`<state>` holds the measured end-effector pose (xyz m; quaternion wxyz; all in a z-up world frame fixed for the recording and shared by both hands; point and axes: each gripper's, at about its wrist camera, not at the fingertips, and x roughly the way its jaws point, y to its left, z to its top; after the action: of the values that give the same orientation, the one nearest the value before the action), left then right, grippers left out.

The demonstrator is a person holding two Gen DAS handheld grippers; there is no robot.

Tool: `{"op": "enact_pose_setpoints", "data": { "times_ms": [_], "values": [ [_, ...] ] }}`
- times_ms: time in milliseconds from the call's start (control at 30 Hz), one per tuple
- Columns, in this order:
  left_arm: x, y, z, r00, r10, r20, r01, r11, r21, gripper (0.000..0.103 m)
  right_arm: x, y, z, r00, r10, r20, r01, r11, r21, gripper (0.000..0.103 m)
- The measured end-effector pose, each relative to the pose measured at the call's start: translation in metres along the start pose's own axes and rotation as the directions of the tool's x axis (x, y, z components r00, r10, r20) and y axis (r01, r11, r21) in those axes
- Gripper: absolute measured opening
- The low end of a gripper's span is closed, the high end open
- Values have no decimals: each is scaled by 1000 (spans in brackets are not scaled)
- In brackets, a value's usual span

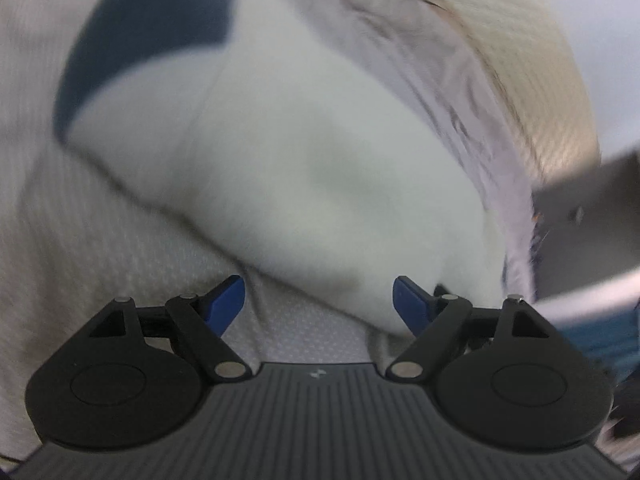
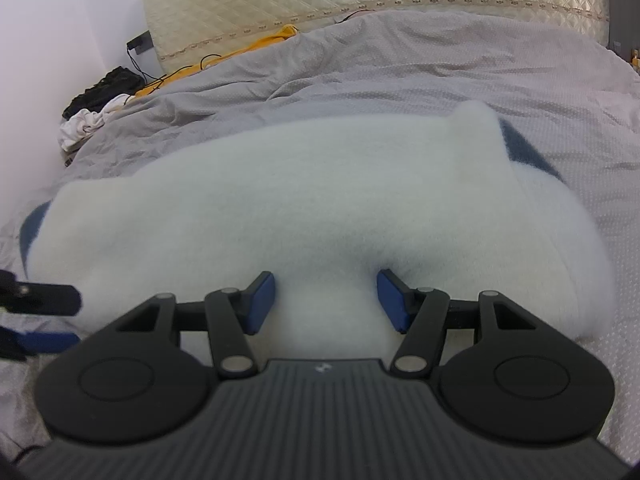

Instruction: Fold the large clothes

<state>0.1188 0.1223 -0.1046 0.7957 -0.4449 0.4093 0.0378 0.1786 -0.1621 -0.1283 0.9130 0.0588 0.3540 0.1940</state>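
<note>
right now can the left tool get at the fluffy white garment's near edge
Probably yes: the left tool stands open with the fluffy white fleece garment just ahead on the grey bedcover, and nothing lies between them.

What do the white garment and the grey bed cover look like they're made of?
White garment: probably fleece or plush, given the fuzzy matte nap and soft thick edges. Grey bed cover: thin woven fabric, likely cotton or a blend, matte, with fine creases and a tiny dotted pattern.

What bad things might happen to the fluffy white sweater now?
The right tongs sit around a bulge of the white sweater; pulling might drag the fold apart. The left tongs are open over its corner, so that side could flop loose. The gray bedspread is wrinkly and could get pinched too.
</note>
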Motion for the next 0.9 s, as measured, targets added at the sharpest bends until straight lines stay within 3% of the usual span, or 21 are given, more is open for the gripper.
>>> {"op": "enact_pose_setpoints", "data": {
  "times_ms": [133, 300, 400, 667, 900],
  "values": [
    [9, 30, 11, 999, -40, 31, 45, 979, -199, 83, 0, 0, -1, 1000, -1, 6, 1, 1000, 3, 60],
    [-6, 39, 18, 979, 41, 197, 8, 971, -241, 83, 0, 3, -2, 1000, -7, 9, 7, 1000, 5, 60],
    [-1, 51, 22, 981, 19, 194, 44, 948, -316, 79, 0, 4, -2, 1000, -9, 10, 9, 1000, 5, 60],
    [-3, 27, 27, 968, 72, 241, -22, 979, -202, 52, -2, 1, 1, 1000, -2, 13, 1, 999, 34, 60],
    [-4, 12, 30, 960, 90, 267, -54, 989, -139, 48, -20, 5, 5, 1000, 13, 26, -16, 994, 104, 61]
  ]
}}
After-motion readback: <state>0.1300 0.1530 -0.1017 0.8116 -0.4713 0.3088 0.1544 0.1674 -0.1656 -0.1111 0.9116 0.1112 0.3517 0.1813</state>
